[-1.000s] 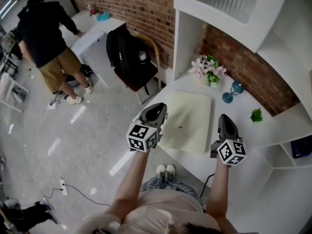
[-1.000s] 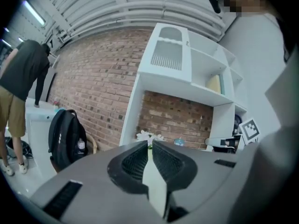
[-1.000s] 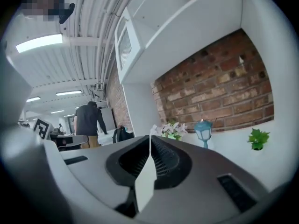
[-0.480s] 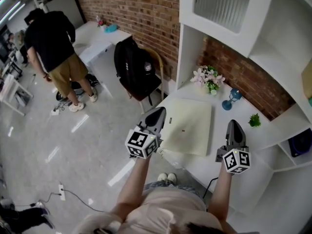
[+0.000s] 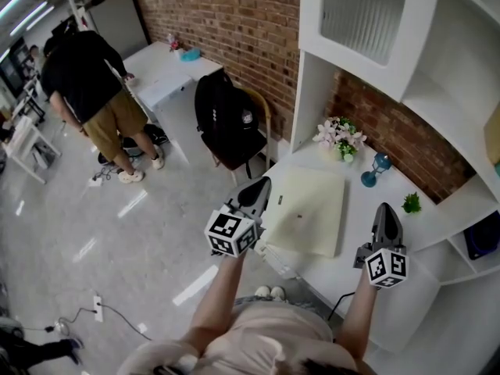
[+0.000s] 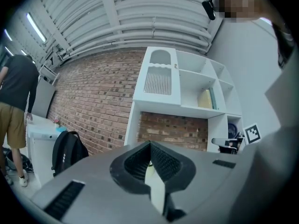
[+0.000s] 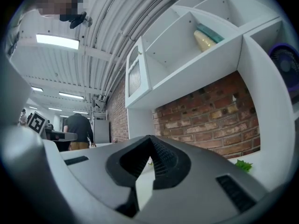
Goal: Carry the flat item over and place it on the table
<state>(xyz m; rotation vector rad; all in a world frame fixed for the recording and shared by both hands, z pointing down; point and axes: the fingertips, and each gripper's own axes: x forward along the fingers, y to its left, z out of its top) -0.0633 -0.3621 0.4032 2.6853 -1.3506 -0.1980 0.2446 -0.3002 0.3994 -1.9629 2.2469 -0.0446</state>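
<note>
The flat item [image 5: 306,219], a pale cream pad, lies on the white worktop [image 5: 355,209] between my two tools. Neither tool has hold of it. The left tool [image 5: 260,187] has its jaws pressed together on nothing and sits just beside the pad's left edge. The right tool [image 5: 385,209] is likewise closed and empty, over bare worktop well to the right of the pad.

My main worry is the near-left corner. The pad runs right up to the worktop's near-left edge, and from the head view I can't be sure whether that corner overhangs. If it does, a brush from the left tool as I pull away could tip or slide the pad onto the floor.

The second risk is at the far end. The flowers [image 5: 339,137] and a blue stemmed ornament [image 5: 376,166] stand just beyond the pad's far edge. If I nudge the pad farther in to seat it better, it could knock either of them over, and the ornament looks top-heavy.

The small green plant [image 5: 411,203] is near the right tool, so a careless swing to the right could catch it.

With both tools closed I can only push the pad, and a push could make it skid.
</note>
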